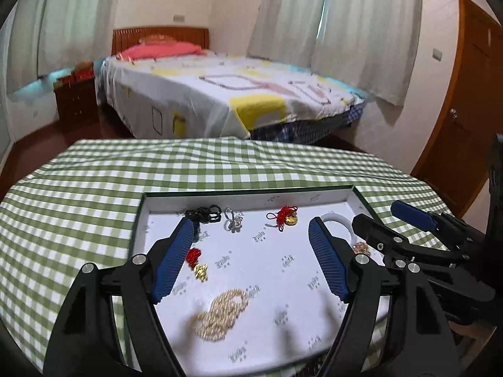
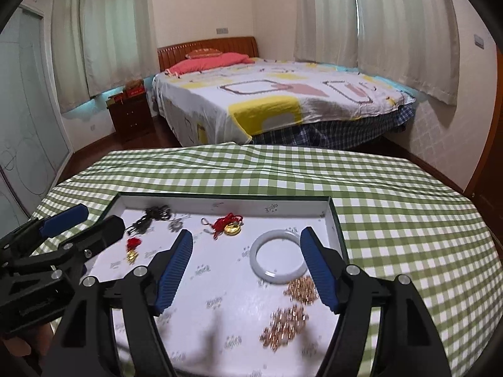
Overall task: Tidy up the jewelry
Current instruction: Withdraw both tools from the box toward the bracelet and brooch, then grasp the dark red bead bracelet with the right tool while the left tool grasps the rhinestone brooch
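Green-checked table (image 1: 94, 188) holds the white tray (image 1: 251, 196), both left tongs (image 1: 251, 235) and right tongs (image 2: 245, 248) hanging released, empty, above its pearl necklace (image 1: 220, 314) and bangle (image 2: 278, 259).

The pearl necklace (image 1: 220, 314) and rose-gold chain (image 2: 287, 317) were smeared by blur. The left gripper's finger (image 1: 327, 264) hid part of the white bangle (image 1: 341, 223). The tray's (image 2: 336, 220) near edge was cut off.

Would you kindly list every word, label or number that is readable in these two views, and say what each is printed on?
No text is legible here.
Tray lining: a small grey ornate logo repeats across it and along the inner wall, too small and blurred to read.
Gold charm: any marking is too small to tell.
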